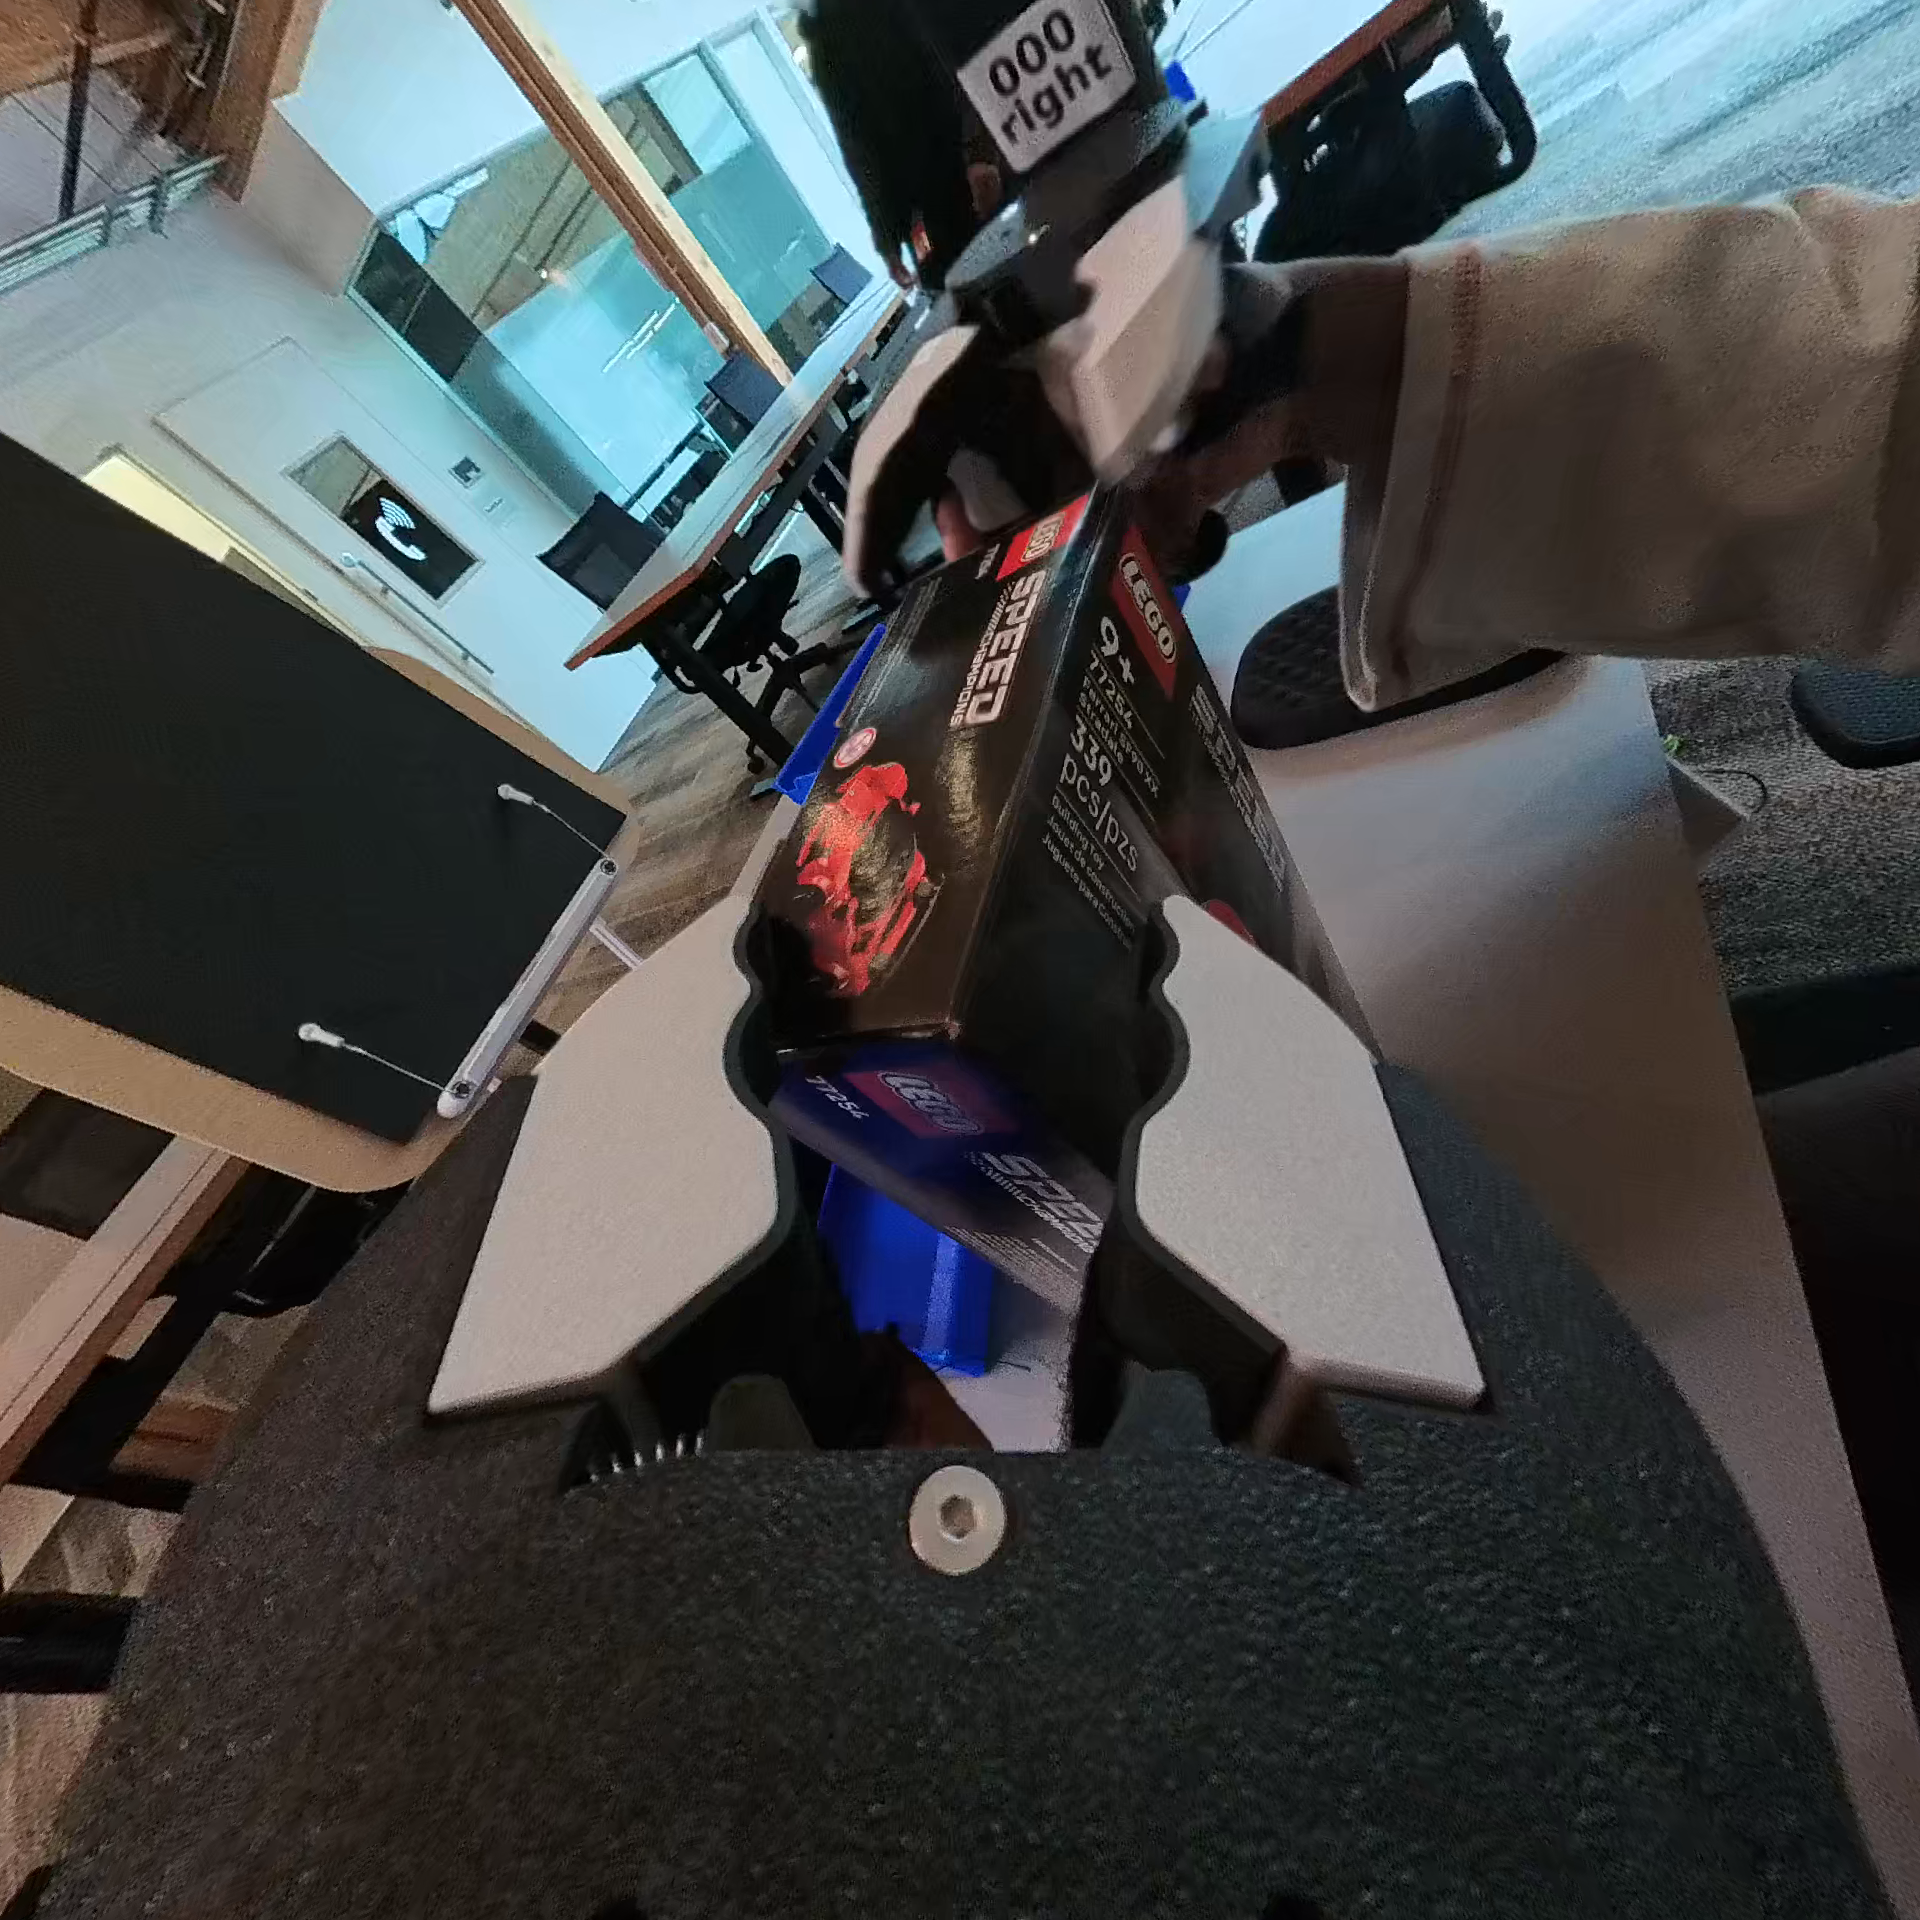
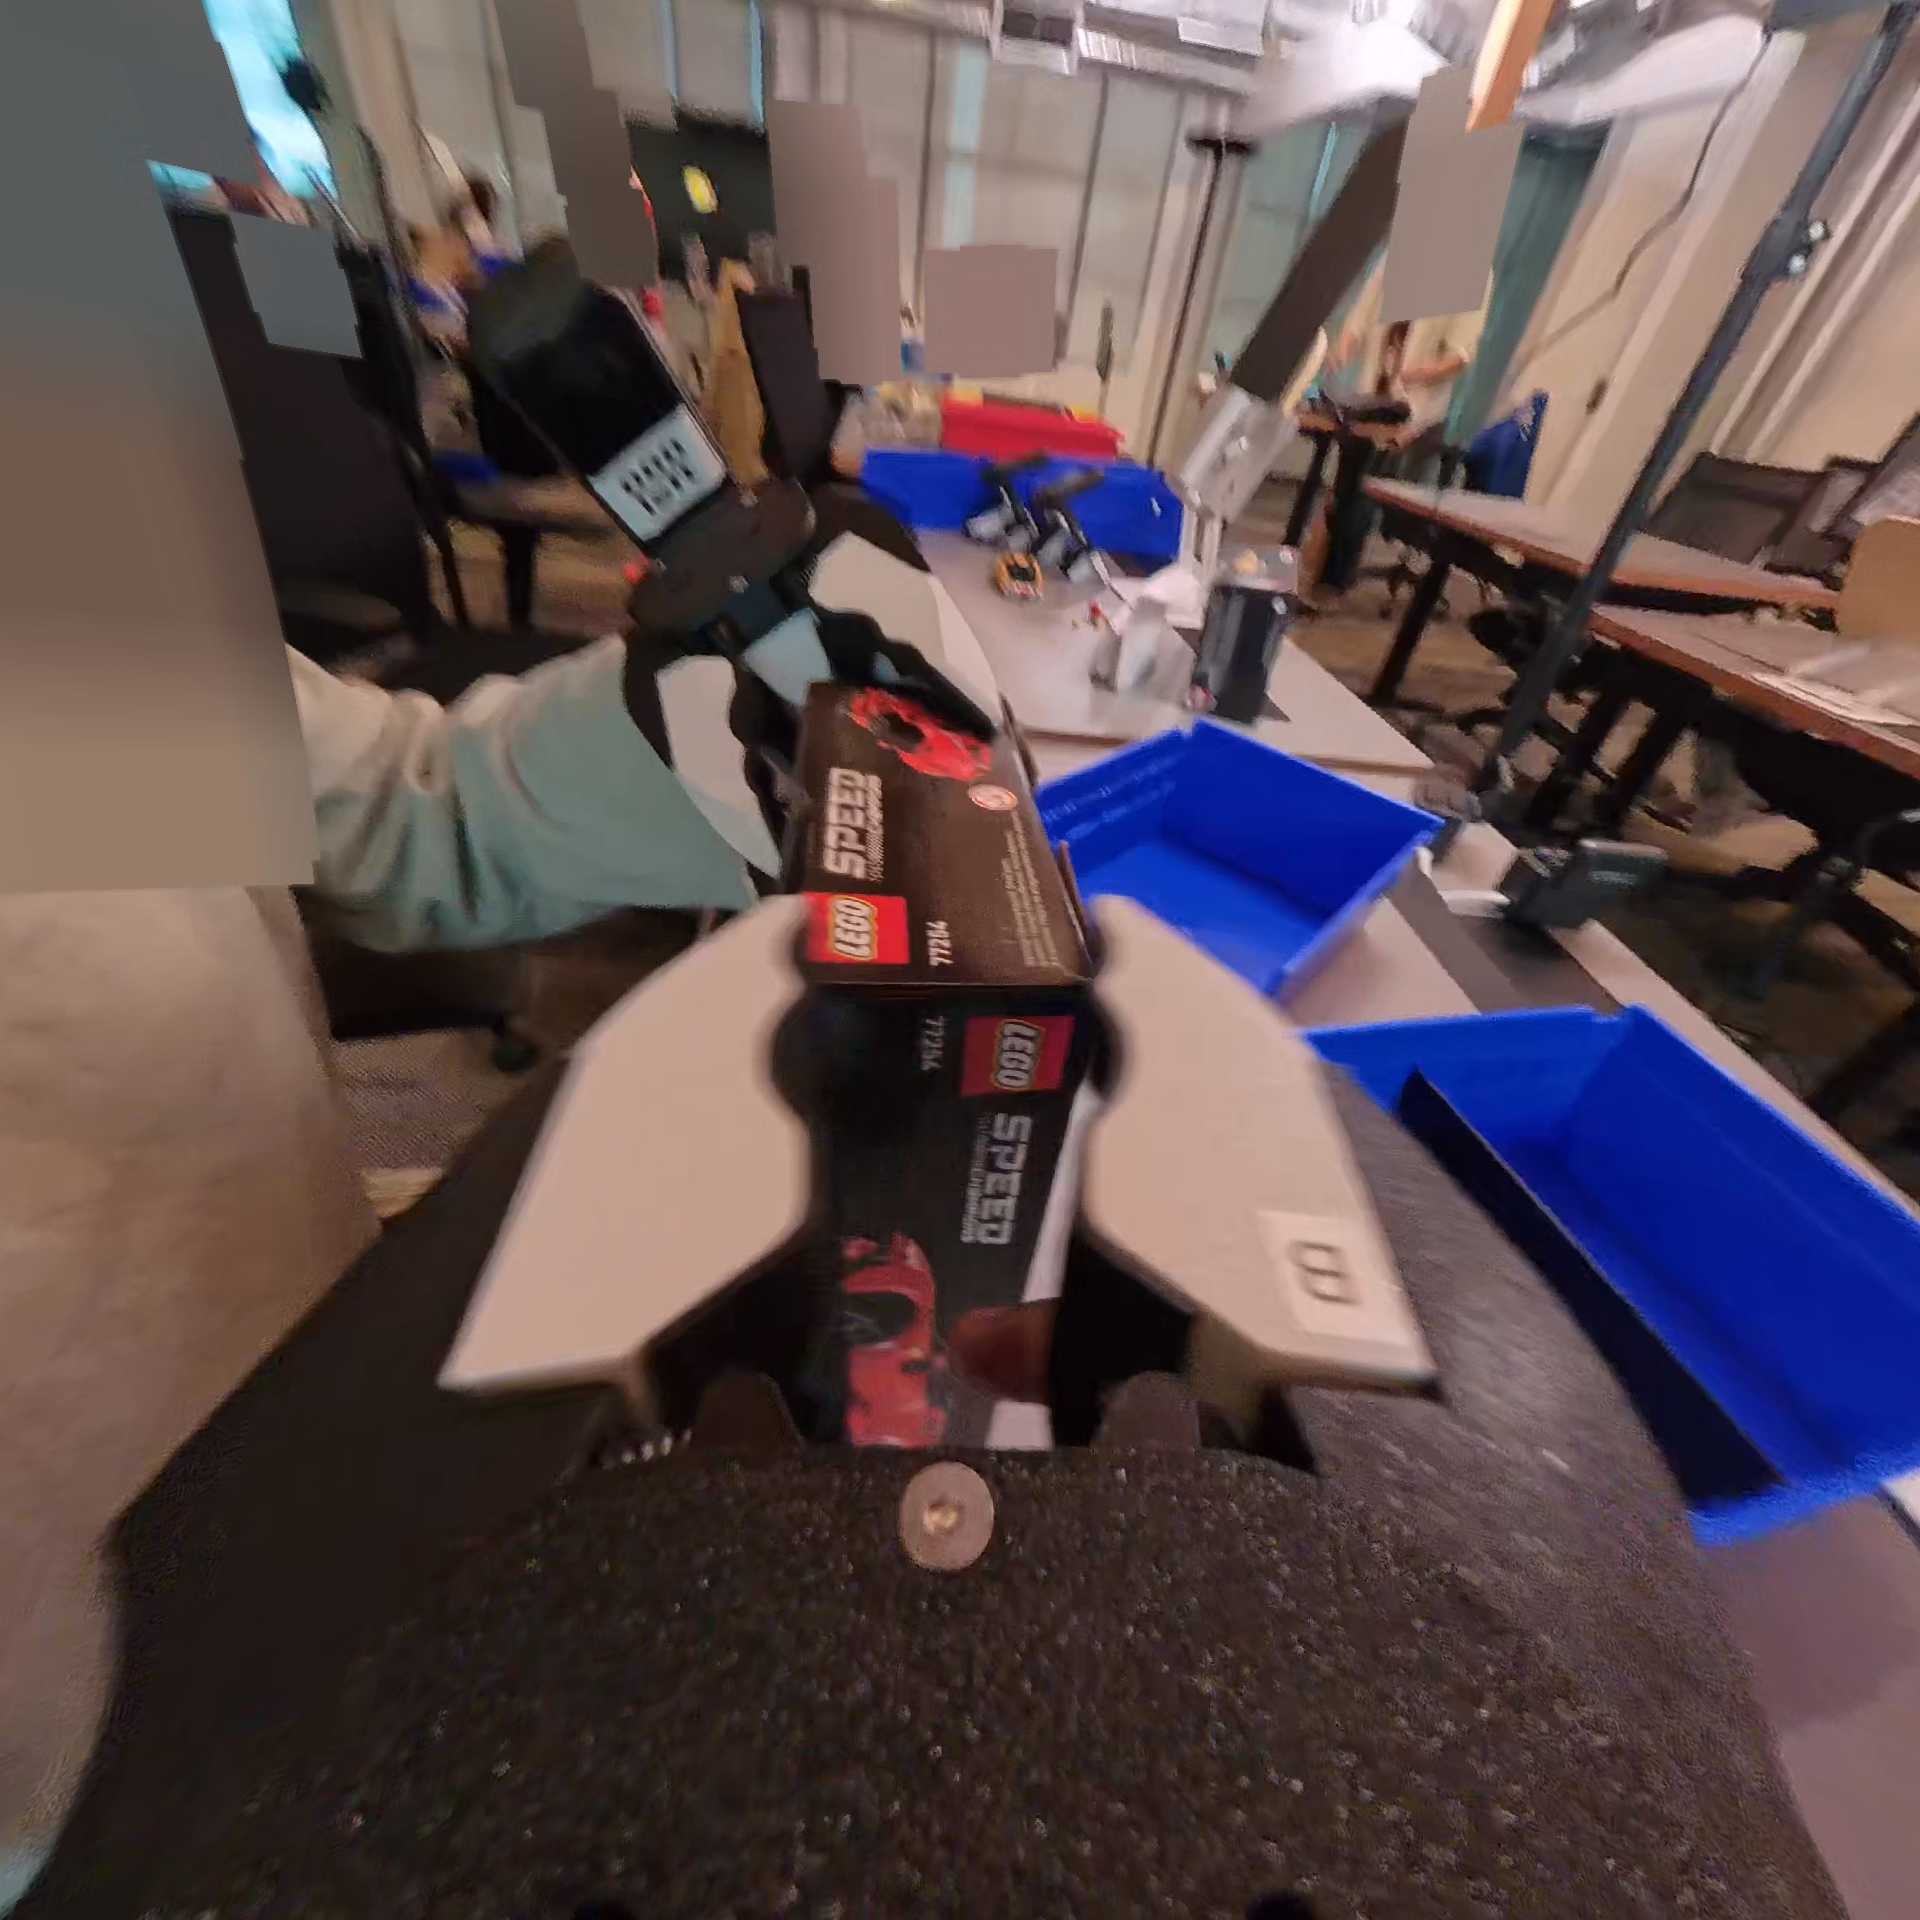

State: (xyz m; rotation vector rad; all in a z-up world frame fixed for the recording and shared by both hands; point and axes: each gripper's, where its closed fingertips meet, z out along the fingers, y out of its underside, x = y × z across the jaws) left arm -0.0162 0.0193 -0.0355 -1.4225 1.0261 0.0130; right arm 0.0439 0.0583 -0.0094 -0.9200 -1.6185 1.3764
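Left hand-held gripper (image 1: 956,1039): closed on one end of the black toy box (image 1: 977,810).
Right hand-held gripper (image 2: 951,997): clamps the opposite end.
Blue bins (image 2: 1236,842): on tabletop (image 2: 1371,977), beside.

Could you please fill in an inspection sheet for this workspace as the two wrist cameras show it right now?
Surface: grey table, running away from the cameras.
Things in hand: black toy box with a red car picture, held off the table at both ends.
Clutter: two empty blue bins near; farther off, a dark can, more blue bins and small tools.
Grippers: left tool shut on one end of the box; right tool shut on the other end.
Cables: nothing seen on the near table.
Surroundings: open office with desks, black chairs, glass partitions; the person's light sleeve.
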